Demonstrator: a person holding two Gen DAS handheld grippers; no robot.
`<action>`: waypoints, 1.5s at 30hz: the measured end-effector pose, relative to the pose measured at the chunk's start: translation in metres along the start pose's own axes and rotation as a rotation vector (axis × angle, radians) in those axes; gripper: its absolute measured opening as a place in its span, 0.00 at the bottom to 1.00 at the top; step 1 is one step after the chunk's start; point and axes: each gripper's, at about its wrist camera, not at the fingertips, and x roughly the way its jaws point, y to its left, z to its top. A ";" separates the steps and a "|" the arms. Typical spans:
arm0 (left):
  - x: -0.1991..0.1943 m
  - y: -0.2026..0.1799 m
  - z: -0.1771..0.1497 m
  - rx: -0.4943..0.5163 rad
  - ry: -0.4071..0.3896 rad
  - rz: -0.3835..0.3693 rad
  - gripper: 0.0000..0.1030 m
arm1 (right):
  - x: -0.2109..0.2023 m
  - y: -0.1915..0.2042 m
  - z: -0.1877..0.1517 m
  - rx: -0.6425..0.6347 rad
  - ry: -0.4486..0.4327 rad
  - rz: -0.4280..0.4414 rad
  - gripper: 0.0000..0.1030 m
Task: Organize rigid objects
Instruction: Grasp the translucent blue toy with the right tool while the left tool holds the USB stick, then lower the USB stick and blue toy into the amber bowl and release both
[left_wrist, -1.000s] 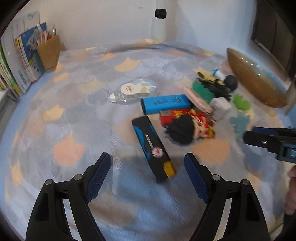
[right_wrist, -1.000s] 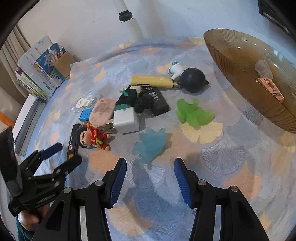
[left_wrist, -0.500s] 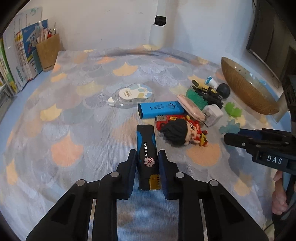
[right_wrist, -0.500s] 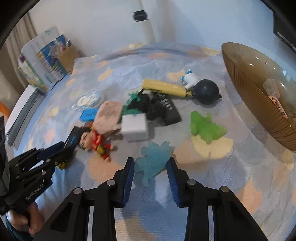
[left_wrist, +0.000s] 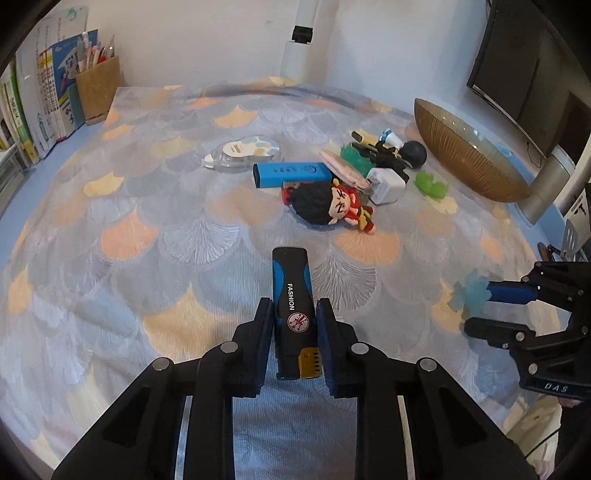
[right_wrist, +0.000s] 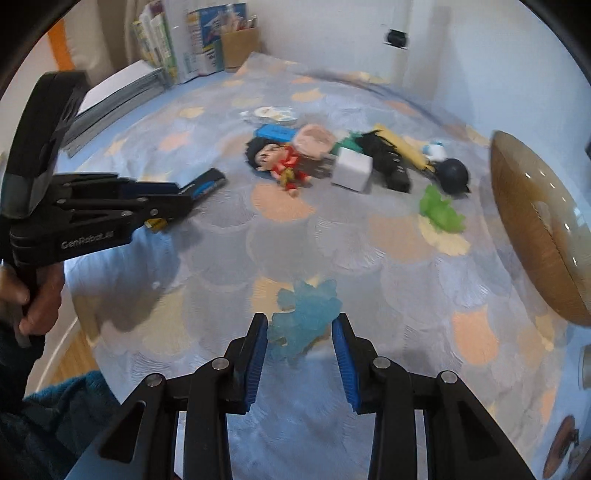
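black and blue lighter (left_wrist: 293, 306) marked "fashion" was clamped between the pads of the left tool (left_wrist: 293, 332), jaws narrow, lifted just off the patterned tabletop (left_wrist: 166, 229). pale blue spiky toy (right_wrist: 306, 314) was gripped by the right tool (right_wrist: 300, 343), jaws narrow around it. farther back a clutter was seen: doll figure (left_wrist: 332, 205), blue box (left_wrist: 291, 173), white charger cube (left_wrist: 386, 184), green toy (left_wrist: 432, 184), black ball (left_wrist: 413, 149). brown bowl (left_wrist: 465, 158) was placed at the right edge, tilted.

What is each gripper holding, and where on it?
Left gripper clamps the black-blue lighter across its lower body. Right gripper clamps the blue toy by its sides.
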 end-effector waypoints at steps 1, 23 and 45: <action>-0.001 0.000 0.000 0.001 0.003 0.000 0.24 | -0.001 -0.004 -0.002 0.023 0.000 0.007 0.34; 0.006 -0.017 0.003 0.047 -0.038 0.119 0.23 | 0.006 0.010 -0.005 0.244 -0.082 -0.123 0.30; -0.039 -0.136 0.141 0.186 -0.275 -0.144 0.19 | -0.143 -0.171 -0.001 0.481 -0.330 -0.390 0.30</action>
